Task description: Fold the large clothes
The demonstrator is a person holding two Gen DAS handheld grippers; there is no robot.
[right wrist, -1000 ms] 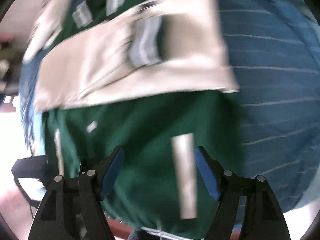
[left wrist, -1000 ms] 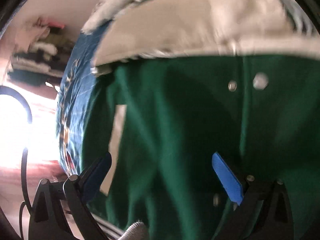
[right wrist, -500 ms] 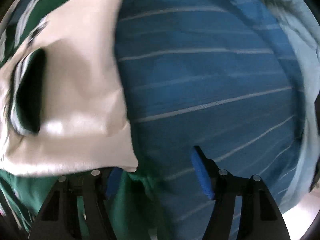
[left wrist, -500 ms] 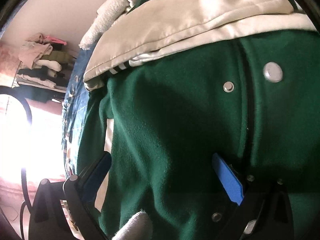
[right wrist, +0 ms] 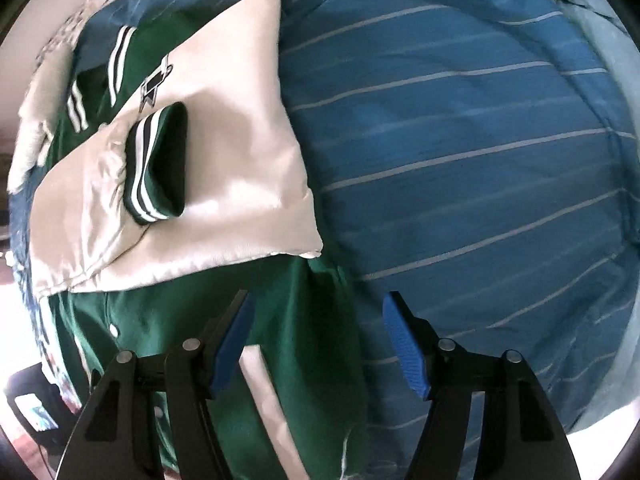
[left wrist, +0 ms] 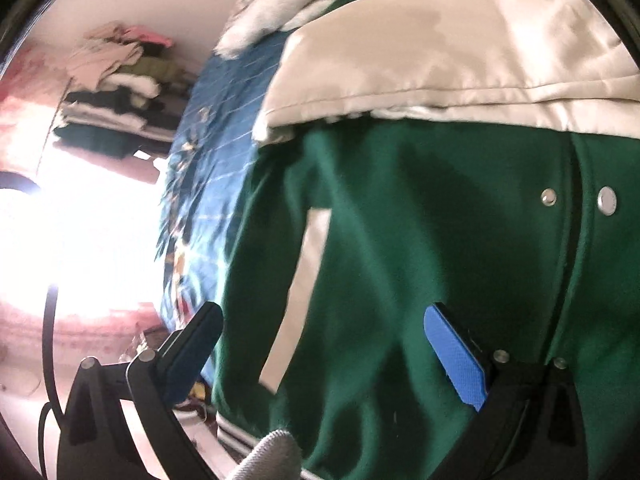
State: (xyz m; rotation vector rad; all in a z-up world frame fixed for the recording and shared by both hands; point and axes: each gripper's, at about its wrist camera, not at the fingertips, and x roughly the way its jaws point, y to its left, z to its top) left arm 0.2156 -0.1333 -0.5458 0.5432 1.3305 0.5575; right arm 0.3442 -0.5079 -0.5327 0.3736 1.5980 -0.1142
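A green varsity jacket [left wrist: 440,220] with cream sleeves lies on a blue striped bed. In the left wrist view a cream sleeve [left wrist: 440,60] is folded across the top of the green body, above two snap buttons [left wrist: 606,200]. My left gripper [left wrist: 320,340] is open and empty, just above the green body near a cream pocket strip [left wrist: 298,296]. In the right wrist view the jacket [right wrist: 192,320] fills the left half, with a cream sleeve [right wrist: 224,184] and its green striped cuff [right wrist: 160,164] on top. My right gripper [right wrist: 316,340] is open and empty over the jacket's right edge.
The blue striped bedspread [right wrist: 460,160] covers the bed right of the jacket, with a light blue blanket [right wrist: 608,64] at its far edge. A white fuzzy cloth [left wrist: 288,4] lies beyond the jacket. Stacked clothes [left wrist: 116,96] fill shelves at the far left, beside glaring window light.
Both grippers have drawn back from the jacket. The right gripper's view swung back left, from mostly bedspread to the jacket's right edge. Both stay open and empty.
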